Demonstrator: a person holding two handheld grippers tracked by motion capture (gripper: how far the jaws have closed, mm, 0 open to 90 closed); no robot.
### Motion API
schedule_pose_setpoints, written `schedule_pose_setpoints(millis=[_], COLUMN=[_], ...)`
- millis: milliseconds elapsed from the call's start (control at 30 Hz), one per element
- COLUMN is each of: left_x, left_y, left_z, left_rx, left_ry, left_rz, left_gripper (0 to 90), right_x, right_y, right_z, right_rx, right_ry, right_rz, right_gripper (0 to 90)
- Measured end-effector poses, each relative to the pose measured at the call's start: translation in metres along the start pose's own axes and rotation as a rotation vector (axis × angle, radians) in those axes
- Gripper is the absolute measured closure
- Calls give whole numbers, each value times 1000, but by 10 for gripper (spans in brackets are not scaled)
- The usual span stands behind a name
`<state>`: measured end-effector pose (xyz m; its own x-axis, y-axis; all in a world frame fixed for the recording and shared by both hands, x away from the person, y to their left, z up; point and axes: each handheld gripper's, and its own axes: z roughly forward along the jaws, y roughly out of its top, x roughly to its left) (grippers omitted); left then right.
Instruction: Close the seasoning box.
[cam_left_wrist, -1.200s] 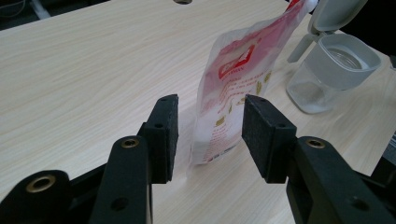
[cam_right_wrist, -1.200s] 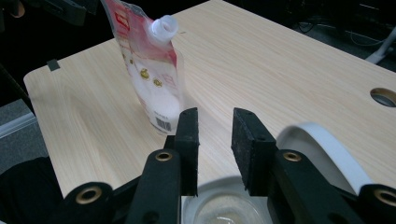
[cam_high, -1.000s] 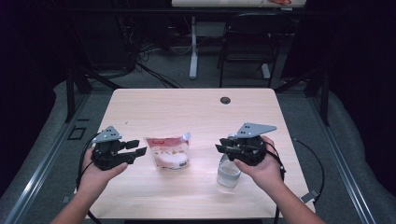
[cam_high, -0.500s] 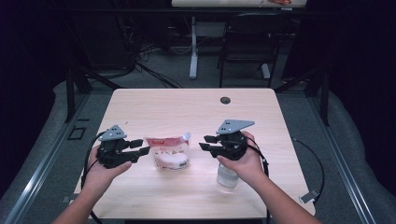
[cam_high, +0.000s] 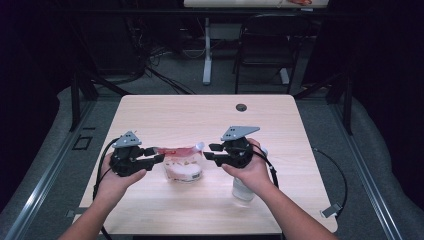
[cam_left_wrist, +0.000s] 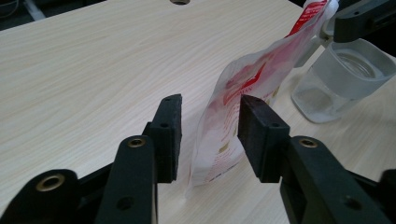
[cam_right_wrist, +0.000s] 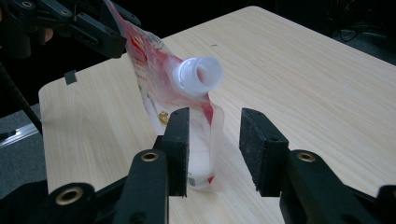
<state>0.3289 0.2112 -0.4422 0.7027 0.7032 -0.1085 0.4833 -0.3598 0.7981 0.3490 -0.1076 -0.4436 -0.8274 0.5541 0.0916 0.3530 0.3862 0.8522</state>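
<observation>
left gripper view: fingers (cam_left_wrist: 170, 135) half open astride pouch (cam_left_wrist: 233, 116).

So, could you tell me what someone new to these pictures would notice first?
Most striking is the red-and-white pouch standing near the middle of the wooden table, its open white spout tipped toward the right gripper. The left gripper has its jaws either side of the pouch's other edge, with a gap visible at one pad. A clear jar stands on the table beside the pouch, under the person's right hand.
</observation>
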Motion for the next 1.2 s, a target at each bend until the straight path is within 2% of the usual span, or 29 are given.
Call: schedule_pose_setpoints(millis=[100, 167, 467, 733, 1200], left_x=[-1, -1, 0, 1, -5], left_y=[1, 1, 1, 2, 7], left_z=[1, 1, 0, -1, -1], left_rx=[-8, -3, -1, 15, 27], left_ry=[6, -9, -13, -23, -45], left_rz=[11, 25, 36, 39, 45], left_gripper=[652, 703, 769, 827, 874], right_x=[1, 2, 6, 5, 6], right_y=[2, 3, 7, 8, 8], right_z=[6, 9, 14, 14, 5], right_rx=[2, -3, -29, -31, -16], right_ry=[12, 20, 30, 20, 24], right_rz=[-2, 3, 6, 14, 26], right_gripper=[616, 615, 623, 673, 685])
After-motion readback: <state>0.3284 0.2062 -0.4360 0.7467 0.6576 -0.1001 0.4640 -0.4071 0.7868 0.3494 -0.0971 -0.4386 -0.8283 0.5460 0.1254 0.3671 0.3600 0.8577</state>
